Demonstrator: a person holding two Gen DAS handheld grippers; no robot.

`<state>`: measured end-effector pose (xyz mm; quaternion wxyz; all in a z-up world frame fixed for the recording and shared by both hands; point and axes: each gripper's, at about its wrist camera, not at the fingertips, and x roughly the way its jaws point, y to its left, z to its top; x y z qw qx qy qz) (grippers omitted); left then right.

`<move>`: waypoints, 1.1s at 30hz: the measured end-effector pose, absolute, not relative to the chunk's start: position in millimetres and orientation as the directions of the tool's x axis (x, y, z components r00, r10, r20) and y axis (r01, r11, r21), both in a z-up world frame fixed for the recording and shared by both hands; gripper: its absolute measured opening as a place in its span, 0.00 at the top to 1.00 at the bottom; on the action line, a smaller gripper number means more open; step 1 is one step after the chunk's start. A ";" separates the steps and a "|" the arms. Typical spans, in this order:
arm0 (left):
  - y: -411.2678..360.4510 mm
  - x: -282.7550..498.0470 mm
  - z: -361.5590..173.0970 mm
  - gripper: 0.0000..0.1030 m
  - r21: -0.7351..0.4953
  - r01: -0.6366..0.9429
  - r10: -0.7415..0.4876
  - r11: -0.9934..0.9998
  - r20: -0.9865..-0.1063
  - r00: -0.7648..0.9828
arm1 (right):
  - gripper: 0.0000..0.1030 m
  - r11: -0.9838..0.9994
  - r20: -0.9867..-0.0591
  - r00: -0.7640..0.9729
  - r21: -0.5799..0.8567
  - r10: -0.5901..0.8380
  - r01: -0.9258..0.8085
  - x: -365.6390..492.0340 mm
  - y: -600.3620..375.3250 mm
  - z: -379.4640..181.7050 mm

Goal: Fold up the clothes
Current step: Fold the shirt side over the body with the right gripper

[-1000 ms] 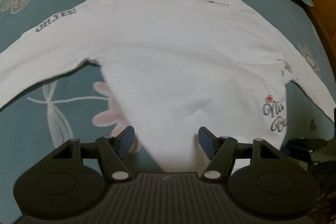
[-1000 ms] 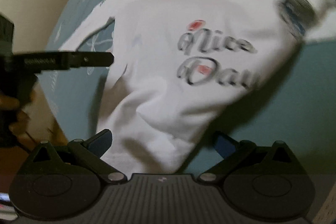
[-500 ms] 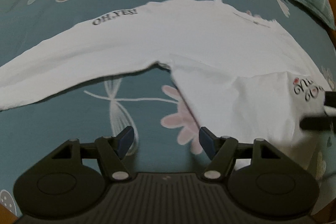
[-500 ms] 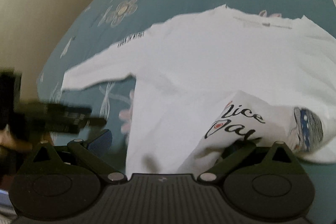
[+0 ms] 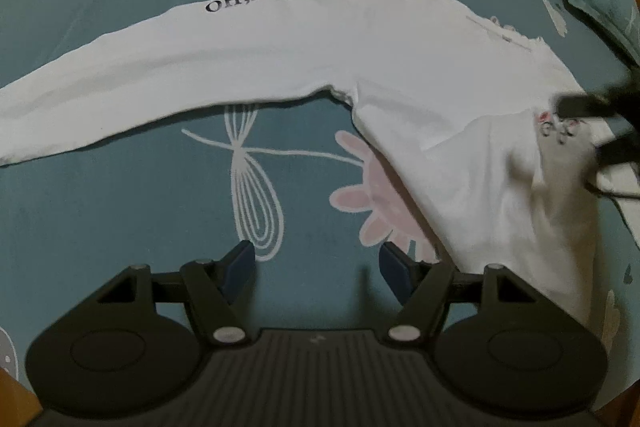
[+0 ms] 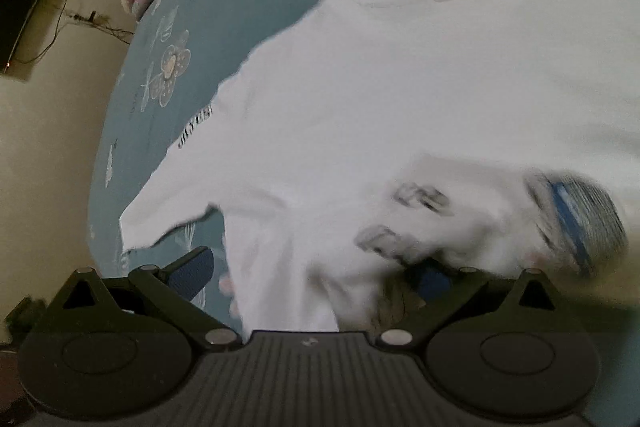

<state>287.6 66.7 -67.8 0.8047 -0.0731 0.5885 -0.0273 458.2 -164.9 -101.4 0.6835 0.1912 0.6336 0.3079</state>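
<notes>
A white long-sleeved cotton top (image 5: 400,67), printed "OH,YES!" on one sleeve, lies spread on a teal bedsheet with a flower pattern (image 5: 160,219), its lower corner folded up over the body. The left gripper (image 5: 316,261) hovers with its blue pads apart above bare sheet, just beside the hem. The right gripper (image 6: 312,271) has blurred white cloth between its spread fingers; whether it clamps the cloth cannot be told.

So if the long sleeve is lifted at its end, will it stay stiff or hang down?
Probably hang: the sleeve looks thin and lies flat, curving on the bed. Likely light, since the shirt wrinkles and drapes where lifted.
</notes>
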 end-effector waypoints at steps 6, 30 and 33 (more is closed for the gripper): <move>73.2 285.1 -71.6 0.32 -0.153 -0.068 -0.128 0.986 -0.951 0.281 | 0.00 0.761 -0.784 -0.078 0.618 0.616 -0.199 394.2 -202.0 -113.5; 88.2 239.7 -92.3 0.32 -0.124 -0.097 -0.103 0.988 -0.974 0.201 | 0.00 0.573 -0.628 -0.005 0.712 0.778 -0.406 431.3 -75.0 -98.2; 87.3 238.3 -92.9 0.32 -0.130 -0.097 -0.108 0.987 -0.974 0.201 | 0.00 0.560 -0.637 -0.035 0.702 0.770 -0.441 439.3 -53.3 -106.2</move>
